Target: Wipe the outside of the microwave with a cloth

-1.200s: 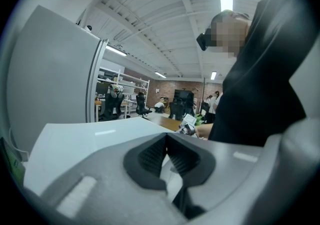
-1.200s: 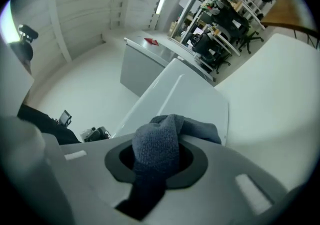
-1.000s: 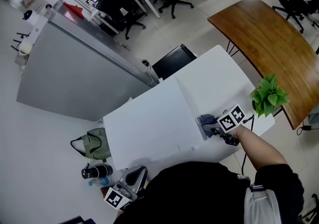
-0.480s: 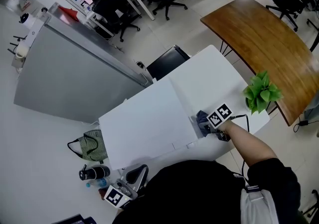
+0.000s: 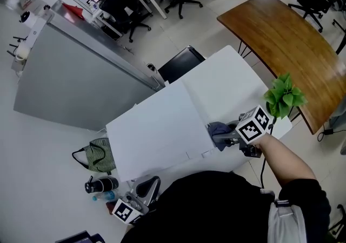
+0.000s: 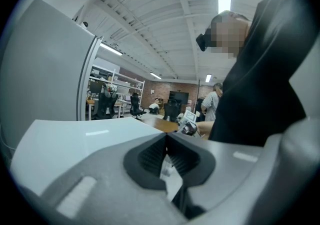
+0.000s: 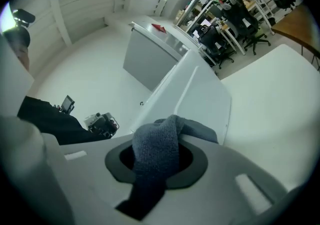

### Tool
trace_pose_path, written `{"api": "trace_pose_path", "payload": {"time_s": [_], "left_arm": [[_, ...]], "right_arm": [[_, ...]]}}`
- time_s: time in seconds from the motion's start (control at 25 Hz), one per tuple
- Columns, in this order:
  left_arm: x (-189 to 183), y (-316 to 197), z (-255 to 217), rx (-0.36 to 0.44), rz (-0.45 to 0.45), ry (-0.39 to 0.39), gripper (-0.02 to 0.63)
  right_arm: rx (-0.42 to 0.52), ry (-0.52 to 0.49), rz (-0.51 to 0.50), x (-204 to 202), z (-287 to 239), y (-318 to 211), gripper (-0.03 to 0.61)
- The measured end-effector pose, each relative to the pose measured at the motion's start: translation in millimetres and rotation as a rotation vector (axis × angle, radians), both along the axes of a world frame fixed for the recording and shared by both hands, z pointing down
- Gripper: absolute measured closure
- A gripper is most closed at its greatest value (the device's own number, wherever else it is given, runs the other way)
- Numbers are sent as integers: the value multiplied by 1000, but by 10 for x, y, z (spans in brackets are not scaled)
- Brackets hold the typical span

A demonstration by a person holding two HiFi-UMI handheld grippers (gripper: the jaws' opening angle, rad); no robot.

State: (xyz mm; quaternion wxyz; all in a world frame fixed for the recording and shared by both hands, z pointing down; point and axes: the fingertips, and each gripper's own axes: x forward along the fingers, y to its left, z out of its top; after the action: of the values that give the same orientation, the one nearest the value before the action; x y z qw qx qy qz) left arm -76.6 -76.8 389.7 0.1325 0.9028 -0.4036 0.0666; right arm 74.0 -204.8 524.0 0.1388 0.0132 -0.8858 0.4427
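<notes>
The right tool (image 5: pixel 226 139) is clamping the grey-blue cloth (image 5: pixel 218 129), holding it at the right side of the white microwave (image 5: pixel 157 131) on the tabletop (image 5: pixel 227 85); the left tool (image 5: pixel 131 212) is hanging low, jaws together, empty

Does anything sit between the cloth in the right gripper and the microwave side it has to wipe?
Nothing visible does. The right gripper is shut on the cloth, which already reaches the right edge of the microwave. The plant stands on the far side of the gripper, out of the way.
</notes>
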Motion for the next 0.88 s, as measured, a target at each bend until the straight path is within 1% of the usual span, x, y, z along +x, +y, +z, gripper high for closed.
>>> {"api": "trace_pose_path", "payload": {"time_s": [0.2, 0.48, 0.56, 0.72, 0.8, 0.88], "left_arm": [[-39, 10, -6, 1, -9, 1, 611], [-56, 29, -18, 5, -19, -3, 611], [-48, 21, -20, 7, -15, -4, 611], [-33, 18, -21, 7, -14, -5, 611], [-20, 16, -17, 8, -11, -8, 611], [-11, 7, -18, 11, -10, -7, 611]], "right_arm": [[-27, -13, 11, -3, 81, -11, 503], [-138, 24, 34, -45, 627, -58, 503], [-153, 69, 46, -53, 865, -77, 503], [-174, 211, 59, -47, 1492, -73, 505], [-199, 244, 73, -40, 1713, -84, 505], [-205, 296, 79, -27, 1920, -93, 505]]}}
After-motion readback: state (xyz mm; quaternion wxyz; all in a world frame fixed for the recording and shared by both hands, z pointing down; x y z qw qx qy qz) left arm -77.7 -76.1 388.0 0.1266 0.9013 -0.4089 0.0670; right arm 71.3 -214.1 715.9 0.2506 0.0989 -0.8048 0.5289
